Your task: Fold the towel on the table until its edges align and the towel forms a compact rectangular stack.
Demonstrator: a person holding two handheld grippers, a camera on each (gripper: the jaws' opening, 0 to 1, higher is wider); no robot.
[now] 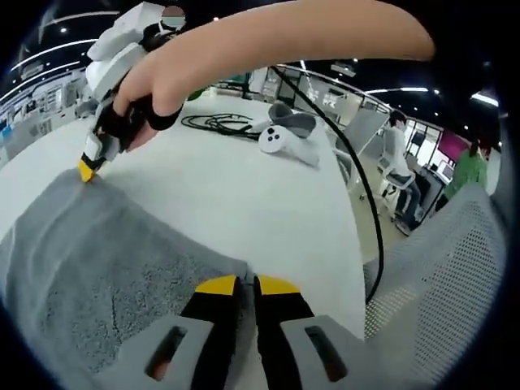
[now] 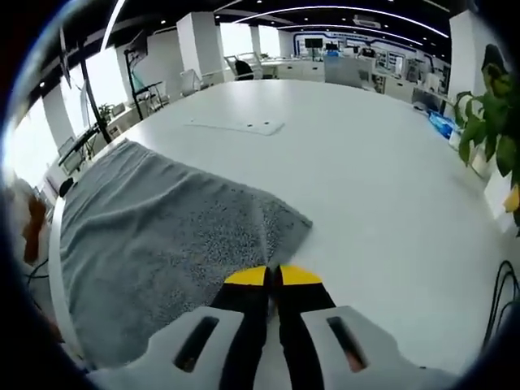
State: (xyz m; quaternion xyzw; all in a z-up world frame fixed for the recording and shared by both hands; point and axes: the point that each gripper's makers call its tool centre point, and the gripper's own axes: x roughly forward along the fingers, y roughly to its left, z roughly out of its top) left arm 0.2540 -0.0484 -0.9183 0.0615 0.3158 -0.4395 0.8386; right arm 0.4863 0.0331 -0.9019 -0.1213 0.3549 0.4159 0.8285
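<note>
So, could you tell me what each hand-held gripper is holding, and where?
Both appear shut on the grey towel: the left hand-held gripper at one corner, the right hand-held gripper on an edge near another corner.

— What colour is the towel point(image 2: 154, 236)?
— Grey, speckled in its pile, on my white table point(image 2: 366, 162).
— And your tools?
— My left gripper point(image 1: 246, 286) and my right gripper point(image 2: 273, 276) both have black jaws with yellow tips and grey bodies.
— That cable point(image 1: 219, 123)?
— Black, beside a white controller point(image 1: 280, 140).
</note>
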